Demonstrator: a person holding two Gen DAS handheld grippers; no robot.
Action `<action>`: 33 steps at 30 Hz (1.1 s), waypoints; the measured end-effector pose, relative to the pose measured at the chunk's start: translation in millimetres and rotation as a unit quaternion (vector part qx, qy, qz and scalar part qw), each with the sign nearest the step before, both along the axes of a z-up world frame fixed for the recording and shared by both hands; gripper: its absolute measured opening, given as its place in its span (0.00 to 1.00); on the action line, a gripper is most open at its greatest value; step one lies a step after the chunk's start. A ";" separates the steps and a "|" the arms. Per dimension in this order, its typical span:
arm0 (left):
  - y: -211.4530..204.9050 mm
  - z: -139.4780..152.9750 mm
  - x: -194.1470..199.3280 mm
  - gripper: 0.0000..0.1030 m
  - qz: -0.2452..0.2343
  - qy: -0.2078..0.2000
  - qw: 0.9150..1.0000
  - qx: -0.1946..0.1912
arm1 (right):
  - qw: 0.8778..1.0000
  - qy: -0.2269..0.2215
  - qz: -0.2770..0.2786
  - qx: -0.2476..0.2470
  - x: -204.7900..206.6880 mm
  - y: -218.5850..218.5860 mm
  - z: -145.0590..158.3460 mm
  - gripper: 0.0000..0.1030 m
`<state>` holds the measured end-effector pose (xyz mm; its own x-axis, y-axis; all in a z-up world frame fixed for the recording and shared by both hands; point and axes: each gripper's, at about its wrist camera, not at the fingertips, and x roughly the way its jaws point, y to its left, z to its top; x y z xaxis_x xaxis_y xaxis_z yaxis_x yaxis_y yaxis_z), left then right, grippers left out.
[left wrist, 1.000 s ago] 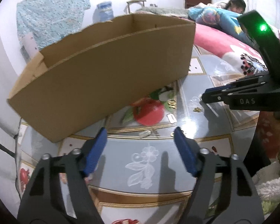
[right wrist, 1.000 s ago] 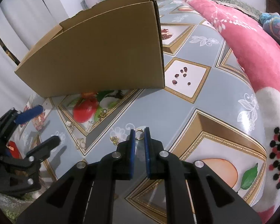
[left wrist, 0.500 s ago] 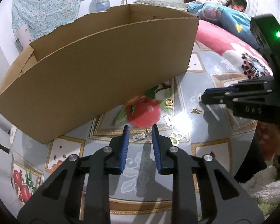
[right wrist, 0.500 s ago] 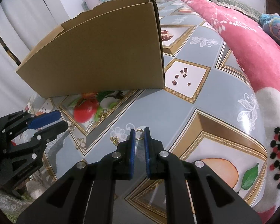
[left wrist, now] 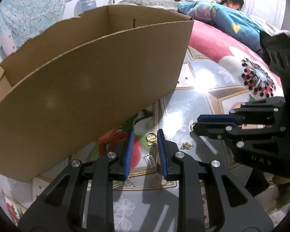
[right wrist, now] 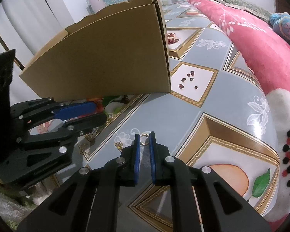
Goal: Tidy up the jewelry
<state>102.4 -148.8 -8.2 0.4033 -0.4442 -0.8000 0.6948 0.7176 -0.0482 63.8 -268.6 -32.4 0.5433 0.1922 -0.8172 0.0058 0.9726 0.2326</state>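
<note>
Between the right gripper's (right wrist: 144, 135) clamped fingers (right wrist: 136, 150) sits a gold ring (right wrist: 144, 140); left fingers (left wrist: 128, 150) apart

Gold ring (right wrist: 144, 139) upright, near the cardboard box (right wrist: 106, 58); gold earring pair (left wrist: 150, 138) flat, closer to the box; silver comb-shaped piece (left wrist: 149, 159) just beyond; small gold cluster (right wrist: 118, 145) beside ring.

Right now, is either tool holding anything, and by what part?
The right tool grips a small gold ring at its fingertips, pinched by the lower rim. The left tool holds nothing; a gold piece lies between its jaws, untouched.
</note>
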 end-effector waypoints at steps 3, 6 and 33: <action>-3.9 -0.8 0.0 0.22 -0.002 -0.003 1.000 0.001 | 1.000 0.001 0.001 0.002 0.1 -0.5 -0.1 0.09; -5.8 -5.7 2.2 0.22 -0.005 0.003 1.000 0.011 | 1.000 0.001 0.000 0.005 0.8 -1.3 -0.7 0.09; -11.3 1.1 -14.4 0.11 -0.031 -0.044 0.998 0.036 | 1.000 -0.001 0.002 0.009 0.4 -2.1 -1.1 0.09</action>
<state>88.1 -160.1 -7.0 0.4471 -0.4138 -0.7930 0.7371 0.6726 0.0646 64.2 -270.7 -33.5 0.5436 0.2096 -0.8127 0.0011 0.9682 0.2504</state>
